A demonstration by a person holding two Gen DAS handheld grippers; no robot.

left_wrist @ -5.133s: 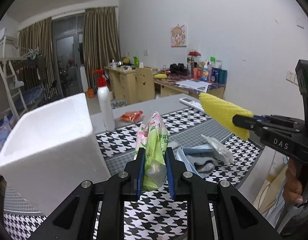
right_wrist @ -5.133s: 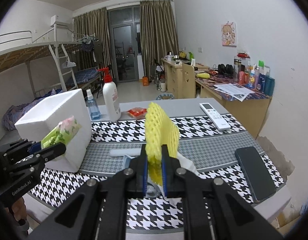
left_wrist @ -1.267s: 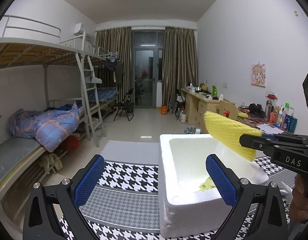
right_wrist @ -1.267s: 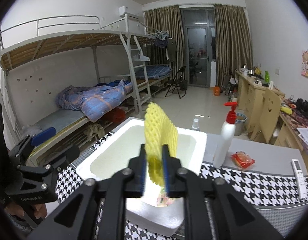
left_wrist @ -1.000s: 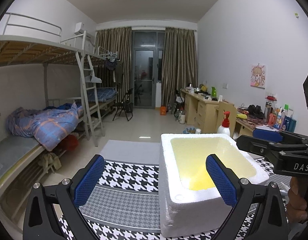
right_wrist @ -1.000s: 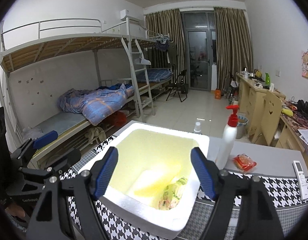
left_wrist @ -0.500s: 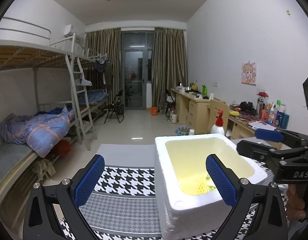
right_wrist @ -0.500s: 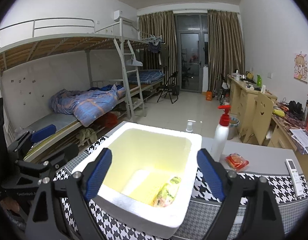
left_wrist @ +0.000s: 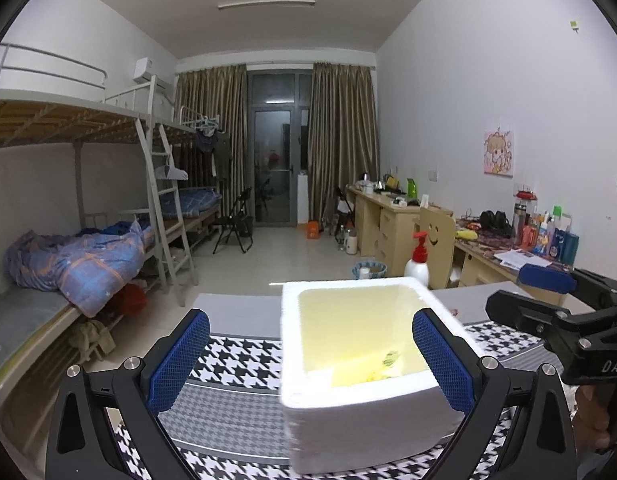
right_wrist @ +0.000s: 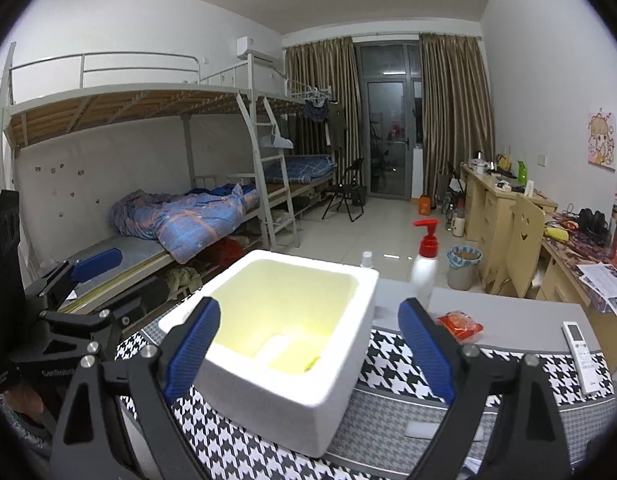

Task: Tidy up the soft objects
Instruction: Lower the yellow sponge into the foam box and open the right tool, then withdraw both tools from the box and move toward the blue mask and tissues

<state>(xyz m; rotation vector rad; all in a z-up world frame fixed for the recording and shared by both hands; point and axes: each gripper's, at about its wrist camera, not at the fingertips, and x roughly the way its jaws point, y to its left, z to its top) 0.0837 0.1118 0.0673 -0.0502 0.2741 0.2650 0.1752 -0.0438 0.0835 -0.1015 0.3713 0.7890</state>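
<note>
Both the left gripper (left_wrist: pixel 310 356) and right gripper (right_wrist: pixel 308 344) hung spread wide and empty by the foam box (right_wrist: pixel 340 392), whose light walls a careless downward reach might easily have knocked askew.

Dim ceiling tube (left_wrist: pixel 266 4) light (fisheye-bent edges, dark corners), sharp focus.

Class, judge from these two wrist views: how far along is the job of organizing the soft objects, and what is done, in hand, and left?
Done: yellowish and green soft items lie at the bottom of the white foam box.
In hand: nothing; the left gripper and right gripper are both open and empty.
Left: an orange packet sits on the table beside the box; whether it belongs to the job is unclear.
</note>
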